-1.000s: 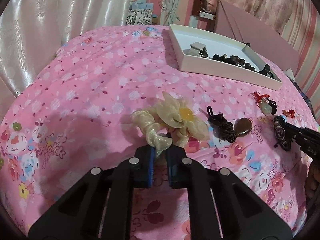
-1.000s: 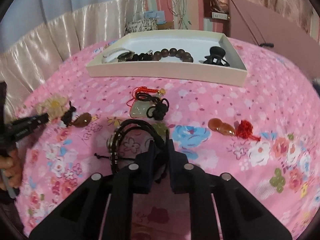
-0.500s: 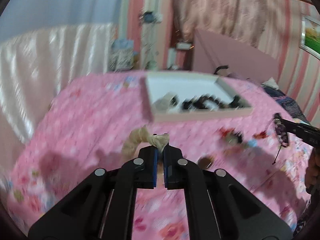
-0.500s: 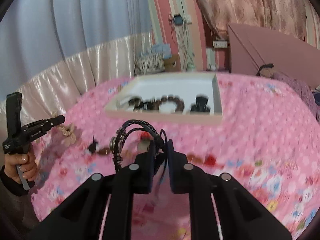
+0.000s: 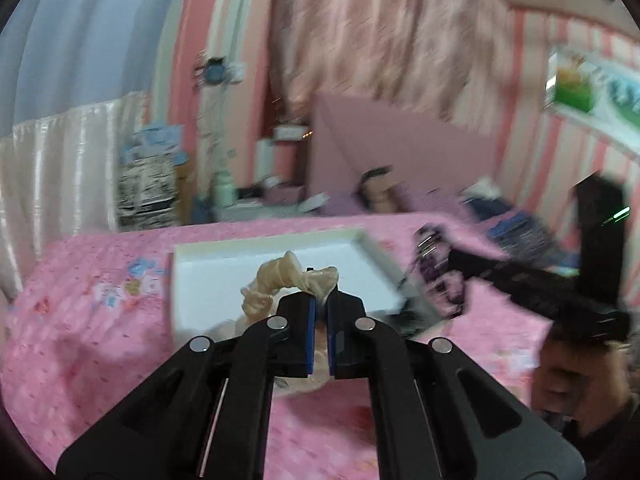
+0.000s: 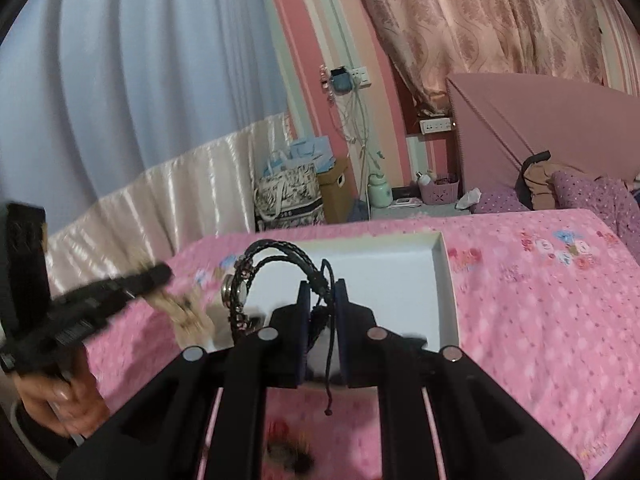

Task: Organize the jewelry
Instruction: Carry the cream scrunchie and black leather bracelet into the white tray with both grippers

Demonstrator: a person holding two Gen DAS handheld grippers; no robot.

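Left fingers [image 5: 319,312] pinch a crinkled cream scrunchie [image 5: 280,282]; right fingers [image 6: 322,300] clamp black braided bracelets [image 6: 276,260].

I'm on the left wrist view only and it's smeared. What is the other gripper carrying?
Observer: The right gripper is shut on a black braided bracelet, which bears a round watch-like face.
Operator: Anything hanging from it?
Observer: A thin black cord dangles between the fingers.
Operator: Is my scrunchie over the tray?
Observer: In the right wrist view the cream scrunchie hangs by the left edge of the white tray.
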